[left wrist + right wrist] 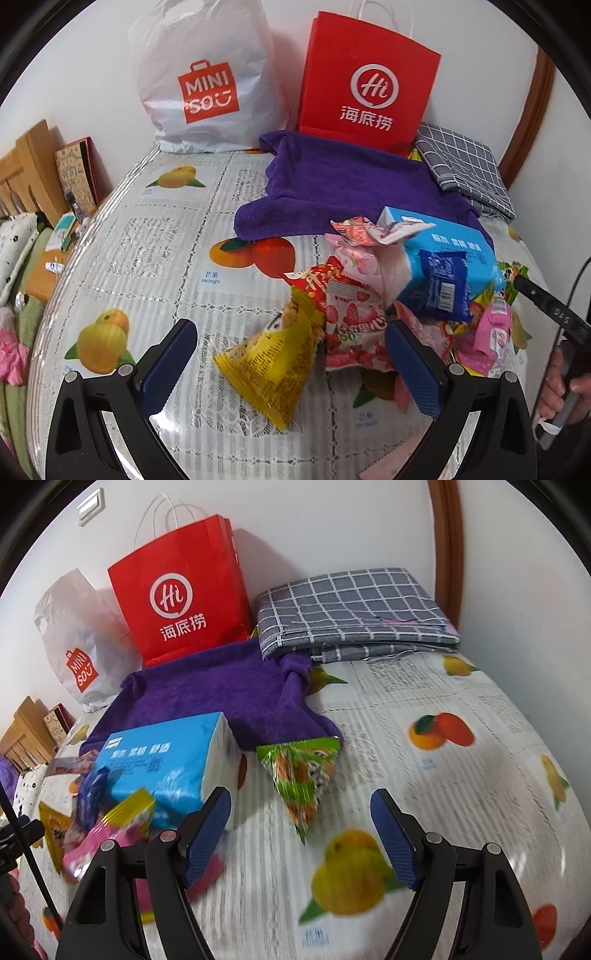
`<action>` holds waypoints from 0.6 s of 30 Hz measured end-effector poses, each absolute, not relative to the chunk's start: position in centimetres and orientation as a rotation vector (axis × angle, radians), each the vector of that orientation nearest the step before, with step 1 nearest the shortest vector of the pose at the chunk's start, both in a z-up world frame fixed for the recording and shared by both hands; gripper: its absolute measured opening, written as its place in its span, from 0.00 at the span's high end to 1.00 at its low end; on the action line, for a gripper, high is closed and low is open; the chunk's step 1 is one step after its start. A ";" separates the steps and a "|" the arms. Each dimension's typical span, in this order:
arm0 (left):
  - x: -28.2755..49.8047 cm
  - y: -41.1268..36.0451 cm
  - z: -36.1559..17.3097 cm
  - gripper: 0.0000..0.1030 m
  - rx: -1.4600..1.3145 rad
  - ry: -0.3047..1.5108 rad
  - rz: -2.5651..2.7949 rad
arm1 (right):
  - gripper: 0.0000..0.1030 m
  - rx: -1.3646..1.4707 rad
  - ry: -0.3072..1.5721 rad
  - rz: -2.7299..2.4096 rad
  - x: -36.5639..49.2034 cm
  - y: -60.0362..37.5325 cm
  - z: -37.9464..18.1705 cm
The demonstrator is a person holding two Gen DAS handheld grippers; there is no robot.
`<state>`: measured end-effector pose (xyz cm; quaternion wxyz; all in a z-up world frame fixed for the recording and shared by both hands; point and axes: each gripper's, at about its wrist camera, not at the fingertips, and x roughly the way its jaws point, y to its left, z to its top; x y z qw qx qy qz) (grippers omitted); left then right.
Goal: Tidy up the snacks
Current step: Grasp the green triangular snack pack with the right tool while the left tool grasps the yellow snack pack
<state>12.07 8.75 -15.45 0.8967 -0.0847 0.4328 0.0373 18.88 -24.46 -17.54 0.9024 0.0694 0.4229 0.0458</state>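
A pile of snack packets lies on the fruit-print tablecloth point(166, 236). In the left wrist view a yellow triangular packet point(273, 362) lies between my open left gripper's point(291, 328) fingers, beside a strawberry packet point(351, 332), a red packet point(317, 280), pink packets point(491, 332) and a dark blue packet point(443, 288). A blue tissue box point(443, 251) sits on the pile. In the right wrist view my right gripper point(301, 805) is open and empty, with a green triangular packet point(303, 775) just ahead between its fingers. The tissue box point(166, 753) is to its left.
A purple towel point(332, 184) lies behind the pile. A red paper bag point(369, 85) and a white Miniso plastic bag point(207, 81) stand against the wall. A folded grey checked cloth point(354, 609) lies at the back right. A wooden headboard point(26, 166) is at the left.
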 end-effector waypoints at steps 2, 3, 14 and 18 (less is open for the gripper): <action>12.2 9.0 -15.7 0.01 -0.180 0.895 0.077 | 0.24 0.139 0.881 0.100 20.0 -24.1 -18.4; 12.4 9.1 -15.9 0.01 -0.186 0.897 0.075 | 0.25 0.133 0.887 0.101 20.4 -24.0 -18.6; 12.9 10.0 -17.4 0.01 -0.209 0.929 0.071 | 0.59 0.064 0.897 0.081 21.8 -23.2 -20.5; 12.9 9.8 -17.4 0.01 -0.191 0.934 0.053 | 0.60 0.067 0.881 0.086 20.1 -23.6 -19.6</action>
